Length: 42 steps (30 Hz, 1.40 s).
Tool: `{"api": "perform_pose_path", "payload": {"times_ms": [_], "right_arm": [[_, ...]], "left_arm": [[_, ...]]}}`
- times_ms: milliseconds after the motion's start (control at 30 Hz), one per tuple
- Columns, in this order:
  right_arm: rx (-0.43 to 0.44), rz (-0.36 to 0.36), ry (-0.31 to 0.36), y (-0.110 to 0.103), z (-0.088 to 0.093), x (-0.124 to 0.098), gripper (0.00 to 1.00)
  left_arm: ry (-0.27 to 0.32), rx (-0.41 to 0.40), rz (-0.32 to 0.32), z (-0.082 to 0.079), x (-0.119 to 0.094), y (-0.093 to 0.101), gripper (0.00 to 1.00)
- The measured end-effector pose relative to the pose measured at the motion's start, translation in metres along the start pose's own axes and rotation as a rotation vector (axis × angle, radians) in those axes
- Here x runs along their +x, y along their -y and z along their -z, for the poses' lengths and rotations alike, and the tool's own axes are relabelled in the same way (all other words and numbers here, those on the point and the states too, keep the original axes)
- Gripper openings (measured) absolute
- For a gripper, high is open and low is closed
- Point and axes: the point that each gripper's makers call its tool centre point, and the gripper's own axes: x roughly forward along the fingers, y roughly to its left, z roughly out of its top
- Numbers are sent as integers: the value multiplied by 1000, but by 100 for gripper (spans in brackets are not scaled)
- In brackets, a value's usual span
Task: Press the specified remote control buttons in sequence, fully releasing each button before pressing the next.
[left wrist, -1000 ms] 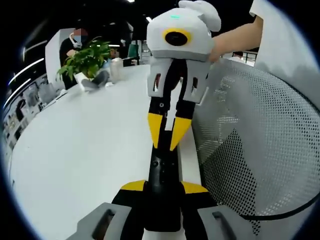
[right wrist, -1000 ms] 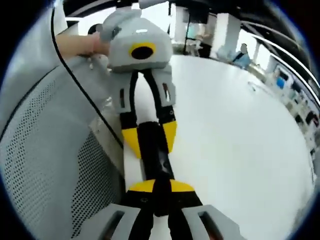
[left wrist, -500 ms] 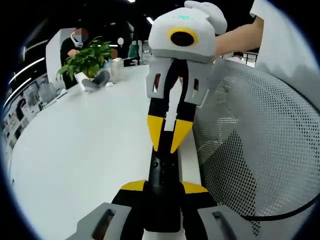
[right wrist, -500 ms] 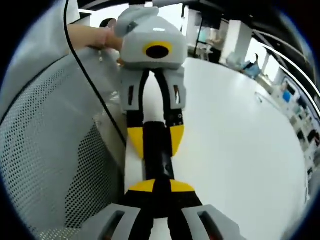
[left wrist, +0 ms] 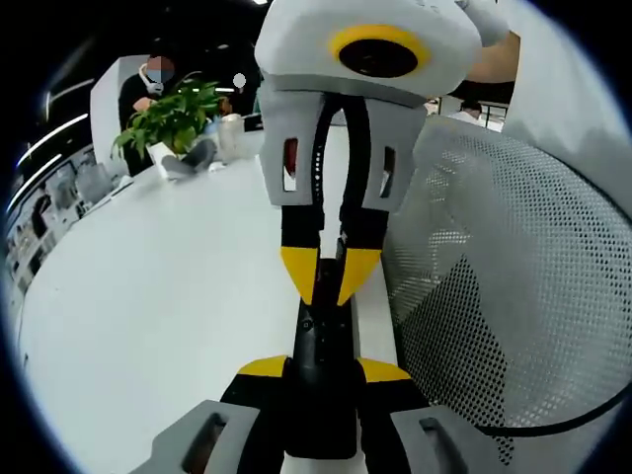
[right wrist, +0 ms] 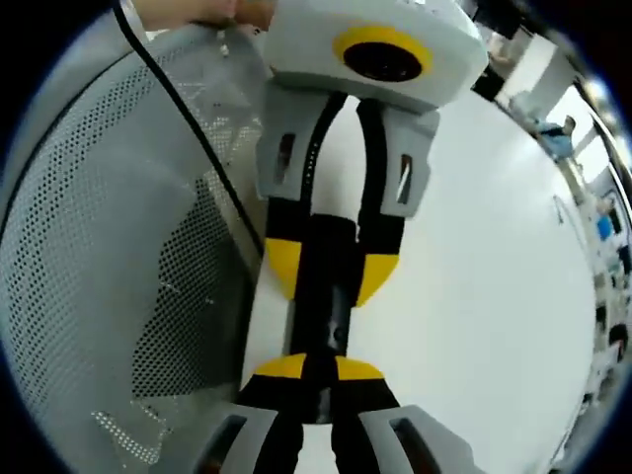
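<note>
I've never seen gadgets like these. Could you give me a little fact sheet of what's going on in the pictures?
Surface: white table
Left claw: clamped on the sides of a black remote control
Right claw: shut, tips pointing at the remote control's top face; contact unclear
Beside the table: grey mesh chair back
Background: potted plant at the table's far end

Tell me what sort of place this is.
Probably an open-plan office or lab. A long white table carries a potted plant, a grey mesh chair back stands beside it, and a person sits behind the plant at the far end.
</note>
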Motion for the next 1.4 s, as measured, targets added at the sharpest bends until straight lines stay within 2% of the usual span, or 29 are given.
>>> {"api": "perform_pose_path", "payload": {"times_ms": [133,200,333,400,533,667,700,967,1067,1167,1267,1400], "right_arm": [[68,13,43,0,1,0,5],[63,38,71,-1,1,-1,5],[97,129,203,-1,0,-3,4],[161,160,256,-1,1,-4,4],[240,164,316,0,0,-4,3],[197,173,337,-1,0,-4,4],[164,179,337,-1,-1,-4,3],[150,139,330,0,-4,-4,2],[31,108,234,-2,-3,-3,2],[44,54,146,-2,-3,-2,2],[18,23,82,-1,-4,-1,2],[0,3,44,-1,-4,1,2]], "left_arm": [[0,1,0,0,0,0,25],[-1,2,0,0,0,0,25],[-2,2,0,0,0,0,25],[-3,3,0,-1,0,1,25],[-3,3,-1,0,1,0,25],[-3,2,-2,-1,1,0,25],[-3,2,-3,-1,1,0,25],[-2,1,-2,0,1,1,25],[-2,0,-2,0,1,1,25],[-2,0,-2,0,0,1,25],[-3,1,-2,0,0,1,25],[-3,3,-2,0,0,1,25]]}}
